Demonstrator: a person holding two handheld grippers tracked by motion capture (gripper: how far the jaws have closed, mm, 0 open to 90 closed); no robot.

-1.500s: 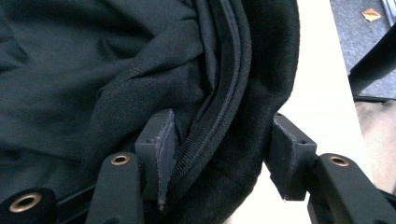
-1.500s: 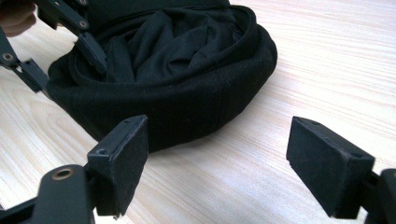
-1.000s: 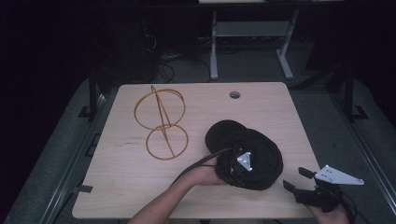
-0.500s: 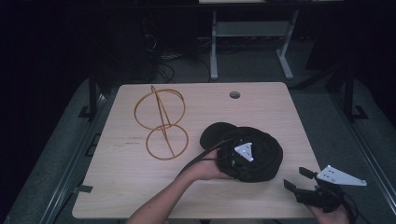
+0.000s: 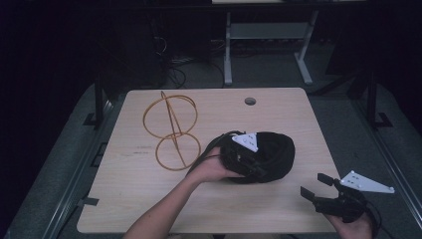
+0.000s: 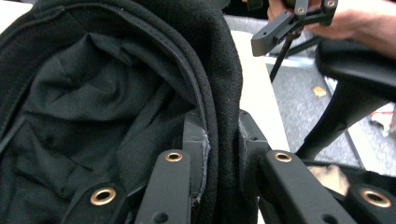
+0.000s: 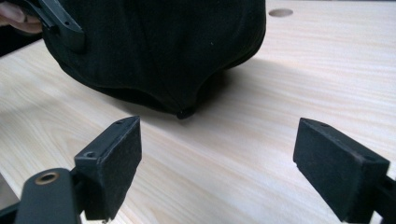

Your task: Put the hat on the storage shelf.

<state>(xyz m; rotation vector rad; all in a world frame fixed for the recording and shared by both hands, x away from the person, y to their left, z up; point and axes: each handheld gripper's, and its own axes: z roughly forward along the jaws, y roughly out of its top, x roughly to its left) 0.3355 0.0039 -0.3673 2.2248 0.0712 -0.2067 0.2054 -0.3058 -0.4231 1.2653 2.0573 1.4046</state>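
A black cloth hat (image 5: 271, 154) is raised off the light wooden table (image 5: 149, 199) near its middle right. My left gripper (image 5: 249, 162) is shut on the hat's thick rim, and in the left gripper view the pads of the left gripper (image 6: 223, 140) squeeze that rim of the hat (image 6: 116, 93). My right gripper (image 5: 312, 184) hovers at the table's near right corner. Its jaws have just been opening, and the right gripper (image 7: 219, 158) stands open with nothing between its pads. The hat (image 7: 159, 46) hangs just beyond them, its lower edge close to the wood.
A gold wire frame of joined hoops (image 5: 175, 135) lies on the left half of the table. A round cable hole (image 5: 250, 101) sits near the far edge. Dark floor and a metal stand lie beyond the table.
My left hand has lifted the hat and carried it a little up and to the left in the high view. The right gripper has stayed in place.
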